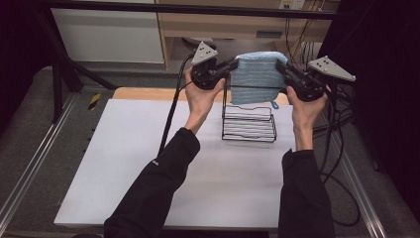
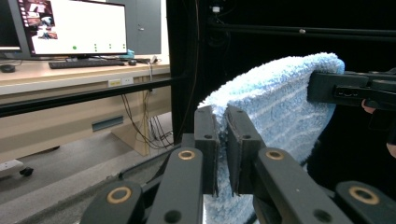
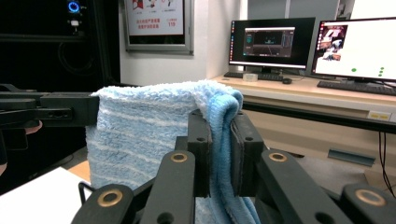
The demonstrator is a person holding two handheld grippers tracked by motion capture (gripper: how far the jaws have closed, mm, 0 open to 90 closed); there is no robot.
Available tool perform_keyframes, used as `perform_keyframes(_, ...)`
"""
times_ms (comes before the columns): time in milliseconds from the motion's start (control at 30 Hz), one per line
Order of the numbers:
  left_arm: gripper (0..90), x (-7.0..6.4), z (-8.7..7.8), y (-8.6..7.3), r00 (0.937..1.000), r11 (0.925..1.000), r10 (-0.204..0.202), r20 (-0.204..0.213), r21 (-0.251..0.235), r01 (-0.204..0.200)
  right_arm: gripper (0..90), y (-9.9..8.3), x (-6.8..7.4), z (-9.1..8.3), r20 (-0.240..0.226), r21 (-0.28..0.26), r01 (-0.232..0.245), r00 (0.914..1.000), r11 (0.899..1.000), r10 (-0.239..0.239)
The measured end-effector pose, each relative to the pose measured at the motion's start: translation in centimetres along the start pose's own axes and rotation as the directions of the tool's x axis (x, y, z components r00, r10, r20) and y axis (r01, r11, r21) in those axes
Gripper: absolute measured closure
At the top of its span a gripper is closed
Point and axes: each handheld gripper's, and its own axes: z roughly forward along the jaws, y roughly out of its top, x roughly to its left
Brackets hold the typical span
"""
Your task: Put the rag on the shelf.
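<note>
We hold the blue towel (image 1: pixel 255 77) stretched between our two claws, up in the air above the black wire rack (image 1: pixel 248 121) at the far side of the counter (image 1: pixel 124 163). Our left claw (image 1: pixel 233 64) is clamped on the towel's left upper corner, its jaws pinched together on the cloth in the left gripper view (image 2: pixel 222 135), and our right claw (image 1: pixel 280 67) is clamped on the right upper corner, the folded hem caught between its jaws in the right gripper view (image 3: pixel 219 140). The towel's top edge runs taut from one claw to the other, and its lower edge hangs down to the rack's upper rail. The rack stands near the counter's far right edge, directly beneath the cloth. The near and left parts of the white counter lie bare. Black cables (image 1: pixel 341 148) trail off the right edge, and a dark frame bar (image 1: pixel 198 9) crosses just beyond the towel.
</note>
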Motion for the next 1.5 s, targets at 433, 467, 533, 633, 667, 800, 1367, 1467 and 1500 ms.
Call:
perform_keyframes(433, 83.8, -0.9, -0.7, -0.7, 0.9983, 0.9995, 0.022, 0.054, 0.023, -0.023, 79.9, -1.1, 0.0, -1.6, -0.018, 0.028, 0.0, 0.9998, 1.0, 0.001)
perform_keyframes(467, 83.8, -1.0, -0.7, -0.8, 0.998, 0.9994, 0.025, 0.058, 0.023, -0.026, 79.8, -1.2, 0.0, -1.7, -0.017, 0.029, 0.0, 0.9998, 1.0, 0.0)
perform_keyframes(533, 83.8, -1.1, -0.9, -0.8, 0.9975, 0.9991, 0.029, 0.065, 0.029, -0.031, 79.2, -1.3, -0.1, -2.0, -0.022, 0.035, 0.006, 0.9997, 0.999, -0.005)
perform_keyframes(633, 83.8, -1.4, -1.1, -0.9, 0.9964, 0.9988, 0.034, 0.078, 0.033, -0.036, 78.8, -1.4, -0.1, -2.2, -0.024, 0.039, 0.015, 0.9996, 0.999, -0.014)
perform_keyframes(667, 83.9, -1.5, -1.2, -0.9, 0.996, 0.9985, 0.038, 0.081, 0.036, -0.041, 78.7, -1.5, -0.1, -2.3, -0.023, 0.04, 0.018, 0.9996, 0.999, -0.017)
perform_keyframes(800, 83.9, -2.1, -1.5, -1.3, 0.9946, 0.9966, 0.055, 0.088, 0.056, -0.06, 76.6, -2.0, -0.2, -2.9, -0.033, 0.052, 0.02, 0.9993, 0.998, -0.018)
perform_keyframes(1367, 84.2, -3.1, -2.3, -2.5, 0.9933, 0.9894, 0.063, 0.097, 0.125, -0.075, 50.0, -1.3, 0.7, -5.1, -0.082, 0.113, 0.005, 0.9966, 0.994, 0.004)
perform_keyframes(1467, 84.2, -3.3, -2.3, -2.8, 0.9924, 0.9875, 0.072, 0.1, 0.133, -0.085, 48.1, -0.5, 1.0, -5.4, -0.085, 0.097, 0.002, 0.9964, 0.995, 0.006)
perform_keyframes(1500, 84.1, -3.3, -2.3, -2.8, 0.9921, 0.9868, 0.074, 0.101, 0.136, -0.088, 48.0, -0.2, 1.1, -5.3, -0.088, 0.096, 0.001, 0.9961, 0.995, 0.007)
